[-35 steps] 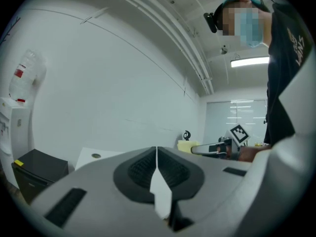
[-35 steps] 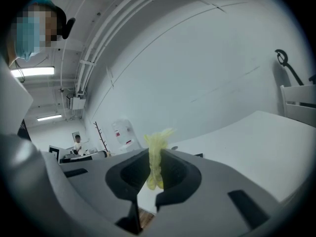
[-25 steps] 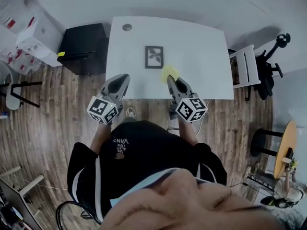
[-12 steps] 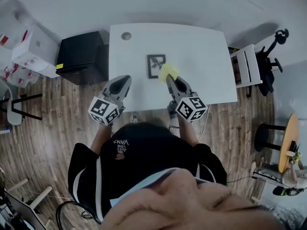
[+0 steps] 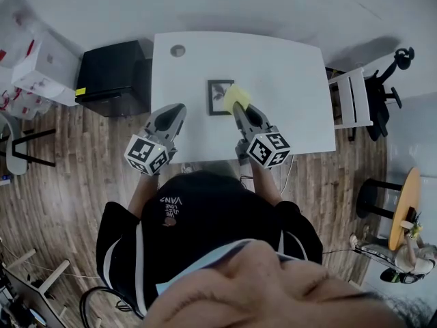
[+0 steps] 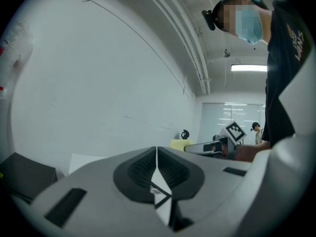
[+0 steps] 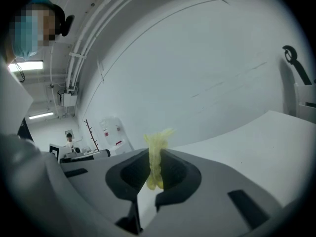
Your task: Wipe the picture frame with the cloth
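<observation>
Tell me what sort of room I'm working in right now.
Probably an office or lab workroom: a white desk, a black swivel chair beside it, a low black cabinet on the other side, and wood-plank flooring.

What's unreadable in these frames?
- Head view: the cloth covers the right edge of the picture frame; contact is unclear from above.
- Head view: the framed image and the round thing on the table are too small.
- Both gripper views: the picture frame is outside the shot.
</observation>
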`<state>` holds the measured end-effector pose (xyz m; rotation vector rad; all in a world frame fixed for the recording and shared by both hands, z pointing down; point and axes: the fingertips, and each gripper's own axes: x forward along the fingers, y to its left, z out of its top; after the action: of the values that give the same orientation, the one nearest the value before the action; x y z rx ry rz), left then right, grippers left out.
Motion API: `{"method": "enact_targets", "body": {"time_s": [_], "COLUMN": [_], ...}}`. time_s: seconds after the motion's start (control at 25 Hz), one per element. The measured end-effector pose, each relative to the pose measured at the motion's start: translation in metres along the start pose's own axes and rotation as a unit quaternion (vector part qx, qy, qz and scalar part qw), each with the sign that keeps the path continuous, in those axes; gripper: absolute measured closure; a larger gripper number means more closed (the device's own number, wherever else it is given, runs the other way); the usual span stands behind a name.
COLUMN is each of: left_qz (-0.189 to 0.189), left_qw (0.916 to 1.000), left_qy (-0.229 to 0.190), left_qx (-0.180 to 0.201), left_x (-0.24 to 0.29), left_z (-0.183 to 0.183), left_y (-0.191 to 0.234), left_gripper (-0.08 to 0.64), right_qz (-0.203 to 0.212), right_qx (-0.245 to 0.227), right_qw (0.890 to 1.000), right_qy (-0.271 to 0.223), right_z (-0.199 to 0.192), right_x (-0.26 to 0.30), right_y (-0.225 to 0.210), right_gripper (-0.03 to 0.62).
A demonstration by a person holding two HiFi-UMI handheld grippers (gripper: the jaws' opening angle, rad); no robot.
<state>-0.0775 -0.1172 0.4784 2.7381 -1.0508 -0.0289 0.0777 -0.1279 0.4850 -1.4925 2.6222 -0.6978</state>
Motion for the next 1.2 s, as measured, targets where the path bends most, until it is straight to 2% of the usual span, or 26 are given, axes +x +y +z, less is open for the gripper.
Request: {"method": "enact_targets", "body": {"time_s": [0.56, 0.92, 1.2], "left_qz": [0.048, 0.069, 0.069], "left_qw": [0.9988, 0.9976, 0.9976], "left_qy": [-0.006, 0.006, 0.007], "left_qx": [-0.006, 0.001, 0.000], "left_x": [0.048, 0.056, 0.061], "left_z": [0.007, 0.002, 0.000], "left_y": [0.018, 0.033, 0.032], "left_gripper": [0.543, 0.543, 0.543], "right_qz": [0.033, 0.049, 0.055], "right_qx": [-0.016, -0.012, -0.019], "right_qw": [0.998, 0.997, 0.994], "right_qy": [0.043, 0.065, 0.094], "right_z": [0.019, 0.011, -0.005], "right_x": [0.045, 0.076, 0.096], "right_y": [-0.045, -0.054, -0.063], "right_gripper": [0.552, 0.552, 0.552]}}
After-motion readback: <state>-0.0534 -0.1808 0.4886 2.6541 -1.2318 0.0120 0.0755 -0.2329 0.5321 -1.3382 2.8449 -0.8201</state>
